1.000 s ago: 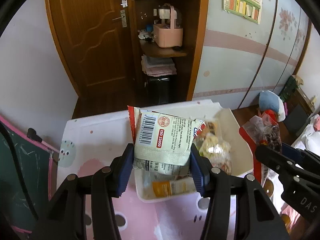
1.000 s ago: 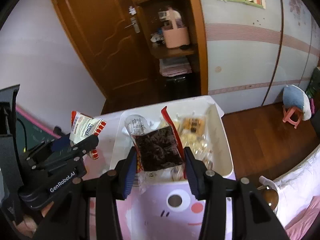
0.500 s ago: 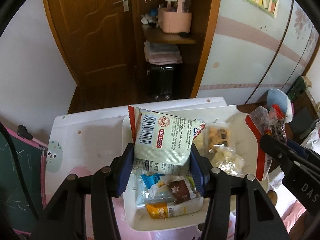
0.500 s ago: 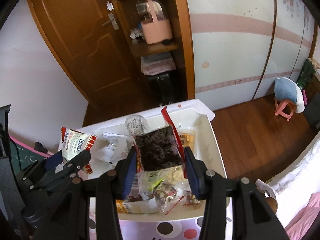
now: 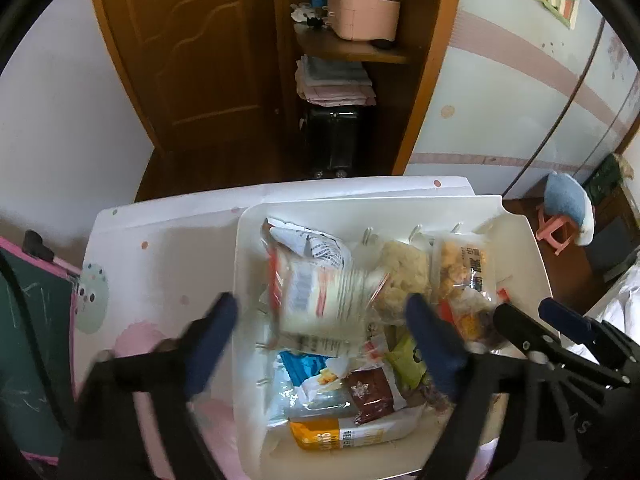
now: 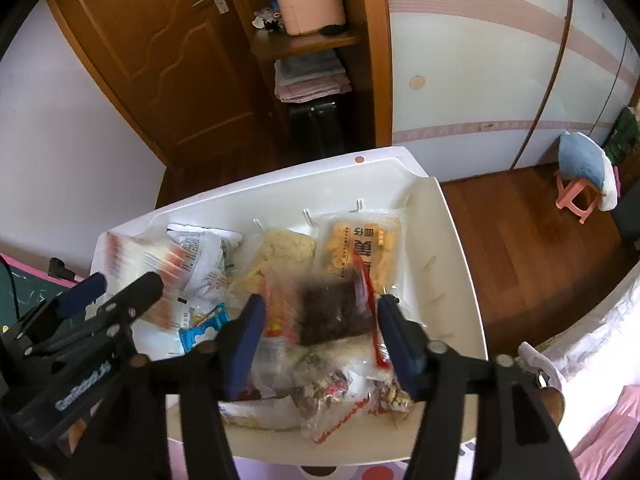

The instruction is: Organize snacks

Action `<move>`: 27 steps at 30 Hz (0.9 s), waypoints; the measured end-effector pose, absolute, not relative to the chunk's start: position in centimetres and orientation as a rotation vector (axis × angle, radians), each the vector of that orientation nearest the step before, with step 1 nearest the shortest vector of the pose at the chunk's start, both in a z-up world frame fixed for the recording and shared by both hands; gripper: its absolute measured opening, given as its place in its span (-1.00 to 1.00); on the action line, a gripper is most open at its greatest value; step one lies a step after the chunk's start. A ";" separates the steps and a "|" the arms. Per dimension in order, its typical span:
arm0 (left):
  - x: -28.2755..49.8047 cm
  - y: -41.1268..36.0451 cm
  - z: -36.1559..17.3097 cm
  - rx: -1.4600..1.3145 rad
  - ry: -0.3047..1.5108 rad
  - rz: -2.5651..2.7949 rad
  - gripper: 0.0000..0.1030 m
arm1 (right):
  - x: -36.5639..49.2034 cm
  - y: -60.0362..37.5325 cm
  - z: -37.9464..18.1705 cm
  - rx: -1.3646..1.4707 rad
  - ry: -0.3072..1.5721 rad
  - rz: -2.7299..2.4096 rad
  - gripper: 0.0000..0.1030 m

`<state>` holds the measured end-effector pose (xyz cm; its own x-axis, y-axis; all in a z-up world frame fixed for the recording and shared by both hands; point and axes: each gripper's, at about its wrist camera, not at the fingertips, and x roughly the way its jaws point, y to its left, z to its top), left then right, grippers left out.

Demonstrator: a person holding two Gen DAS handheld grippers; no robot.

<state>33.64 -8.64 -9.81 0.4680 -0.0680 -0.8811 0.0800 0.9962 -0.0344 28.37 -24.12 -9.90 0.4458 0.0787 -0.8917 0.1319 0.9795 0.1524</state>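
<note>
A white bin [image 5: 248,240] [image 6: 460,260] holds several snack packets. My left gripper [image 5: 324,336] hovers over it, jaws opening wide. A blurred white-and-red packet [image 5: 324,300] drops between them, clear of both pads. My right gripper [image 6: 320,340] is over the bin's right half with jaws opening. A dark snack packet with a red edge [image 6: 328,312] hangs blurred between them, with gaps to both pads. Below lie an orange nugget packet [image 5: 464,268] [image 6: 360,244], a pale puffed-snack packet [image 5: 404,272] and a yellow-orange packet [image 5: 340,436]. Each wrist view shows the other gripper at its side.
The bin sits on a small table with a pink-and-white cartoon cover [image 5: 160,272]. A green chalkboard [image 5: 28,320] stands to the left. Behind are a wooden door [image 5: 200,60] and a shelf with a pink basket [image 5: 360,12]. A pink stool with a blue cushion [image 6: 580,176] stands on the floor at right.
Both grippers sank toward the bin and their jaws spread apart. The white-and-red packet and the dark packet, gripped before, have come free of the pads and are blurred over the bin.
</note>
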 end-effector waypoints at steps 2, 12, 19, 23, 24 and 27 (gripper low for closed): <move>33.4 -8.5 -9.9 0.014 1.077 -0.096 0.71 | 28.1 -24.1 -10.1 0.204 1.105 -0.041 0.31; 32.4 -8.3 -9.6 0.005 1.082 -0.095 0.72 | 27.6 -24.8 -10.5 0.215 1.100 -0.043 0.38; 31.4 -8.3 -8.9 0.008 1.067 -0.089 0.72 | 26.9 -24.8 -10.2 0.218 1.097 -0.030 0.39; 30.5 -8.1 -8.5 0.010 1.060 -0.081 0.72 | 26.1 -24.5 -9.7 0.204 1.086 -0.025 0.38; 30.2 -8.0 -8.4 0.007 1.060 -0.080 0.72 | 25.8 -24.4 -9.6 0.199 1.083 -0.022 0.38; 29.2 -7.6 -8.1 -0.006 1.061 -0.073 0.72 | 25.2 -24.1 -9.4 0.191 1.080 -0.016 0.38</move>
